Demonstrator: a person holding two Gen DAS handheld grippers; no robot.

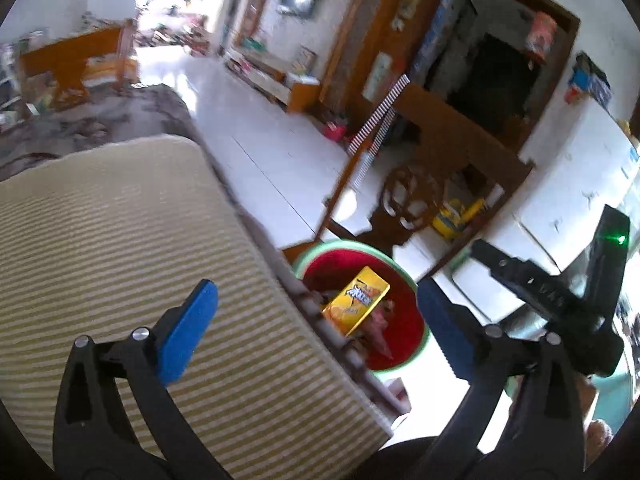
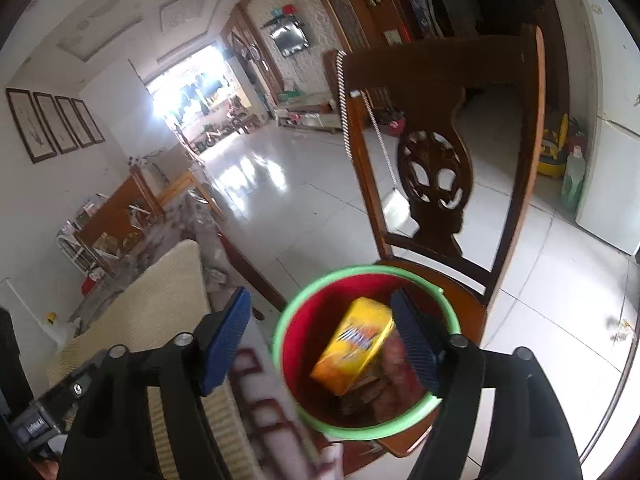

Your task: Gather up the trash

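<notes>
A red bucket with a green rim (image 1: 340,245) (image 2: 280,332) stands on a wooden chair seat (image 2: 460,292) beside the table. Inside it a yellow snack box (image 1: 356,306) (image 2: 356,344) leans on brownish wrappers (image 2: 380,392). My left gripper (image 1: 316,328) is open wide, one blue pad over the striped mat and the other right of the bucket, with nothing between them. Directly above the bucket my right gripper (image 2: 320,338) is open too, and its pads touch nothing. Its black body (image 1: 540,292) shows at the right of the left wrist view.
A cream striped mat (image 1: 140,240) covers the table, whose white edge trim with red squares (image 2: 272,392) runs beside the bucket. The carved chair back (image 2: 436,184) rises behind the bucket. A white cabinet (image 1: 580,168), a yellow toy (image 1: 456,216) and a green bottle (image 2: 574,176) stand on the tiled floor.
</notes>
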